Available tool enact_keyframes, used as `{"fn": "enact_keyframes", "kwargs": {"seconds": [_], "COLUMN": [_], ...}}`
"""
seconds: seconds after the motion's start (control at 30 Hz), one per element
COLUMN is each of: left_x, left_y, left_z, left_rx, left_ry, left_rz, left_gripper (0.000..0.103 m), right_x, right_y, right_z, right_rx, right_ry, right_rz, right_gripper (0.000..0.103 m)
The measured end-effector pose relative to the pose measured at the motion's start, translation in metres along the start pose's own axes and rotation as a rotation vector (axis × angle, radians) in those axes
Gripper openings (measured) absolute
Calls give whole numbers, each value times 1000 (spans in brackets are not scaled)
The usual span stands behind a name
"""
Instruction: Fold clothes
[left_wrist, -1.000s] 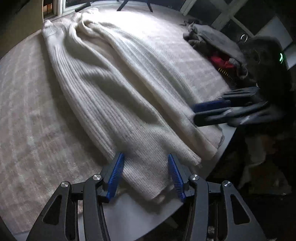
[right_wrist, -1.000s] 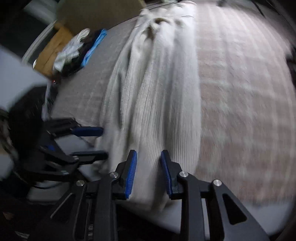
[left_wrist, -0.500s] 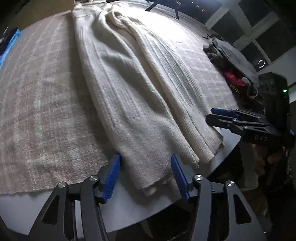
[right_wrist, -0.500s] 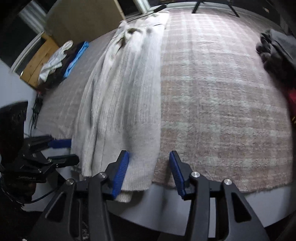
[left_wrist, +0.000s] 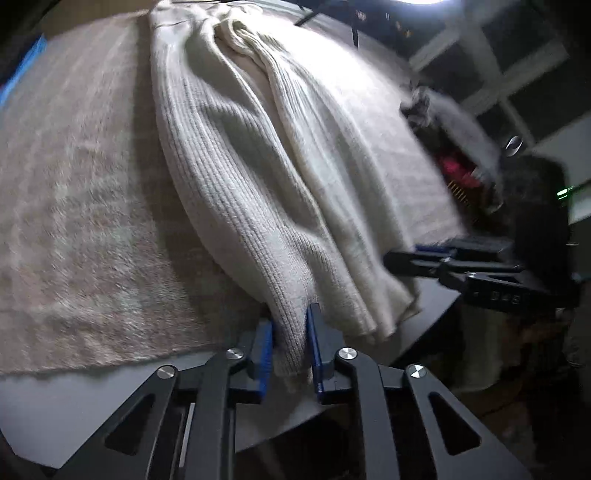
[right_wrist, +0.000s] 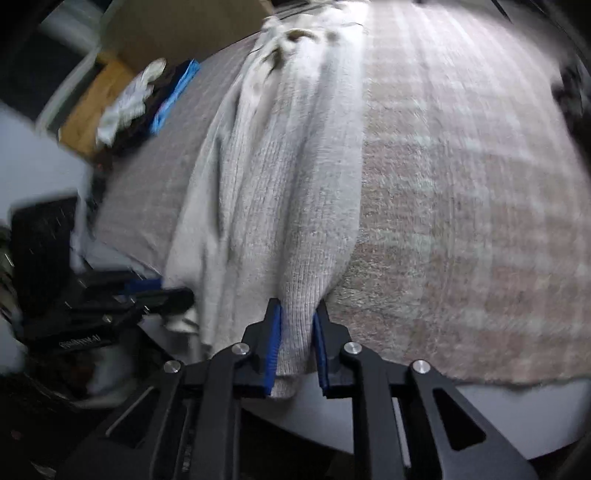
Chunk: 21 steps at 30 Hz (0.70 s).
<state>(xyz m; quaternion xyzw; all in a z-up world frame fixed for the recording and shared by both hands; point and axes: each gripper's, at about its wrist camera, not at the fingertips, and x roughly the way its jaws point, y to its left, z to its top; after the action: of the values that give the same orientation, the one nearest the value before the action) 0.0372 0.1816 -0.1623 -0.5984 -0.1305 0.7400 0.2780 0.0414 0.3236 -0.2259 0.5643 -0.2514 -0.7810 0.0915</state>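
Left wrist view: the left gripper (left_wrist: 290, 347) is at the bottom centre of the frame; its blue fingers (left_wrist: 263, 350) are closing and pinch the near hem of the cream ribbed sweater (left_wrist: 258, 177)
Sweater place: it lies folded long and narrow on the pinkish plaid cloth (left_wrist: 74, 221), from the bottom centre up to the top centre of the frame; its near hem hangs a little over the edge of the counter (left_wrist: 55, 413)
Right side of this frame: the right gripper (left_wrist: 402, 258) comes in from the right; its tips are at the other corner of the hem
Upper right: a dark grey garment (left_wrist: 454, 122) with something red under it, blurred
Right wrist view: the right gripper (right_wrist: 297, 349) is at the bottom centre; its fingers (right_wrist: 272, 349) are closing and pinch the hem of the sweater (right_wrist: 295, 184), which is bunched between the pads
Lower left of this frame: the left gripper (right_wrist: 159, 291), blurred, beside the sweater's left edge
Upper left: a small pile of white and blue clothes (right_wrist: 147, 99), apart from the sweater
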Motion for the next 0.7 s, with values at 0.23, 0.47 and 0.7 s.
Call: {"fn": "enact_keyframes", "kwargs": {"seconds": [0.23, 0.47, 0.7], "left_x": [-64, -144, -144], "left_y": [4, 6, 25], "left_z": [19, 114, 262], "left_rx": [-81, -42, -48], "left_ry": [-124, -289, -368], "left_rz": [-219, -281, -144], "left_gripper": [6, 6, 6], "right_x": [-43, -84, -100], "right_y": [6, 35, 26], "right_z": [18, 119, 270], "right_rx": [188, 121, 50], "right_ry": [-119, -225, -287], "right_rz": [280, 403, 350], "right_gripper": [15, 15, 15]}}
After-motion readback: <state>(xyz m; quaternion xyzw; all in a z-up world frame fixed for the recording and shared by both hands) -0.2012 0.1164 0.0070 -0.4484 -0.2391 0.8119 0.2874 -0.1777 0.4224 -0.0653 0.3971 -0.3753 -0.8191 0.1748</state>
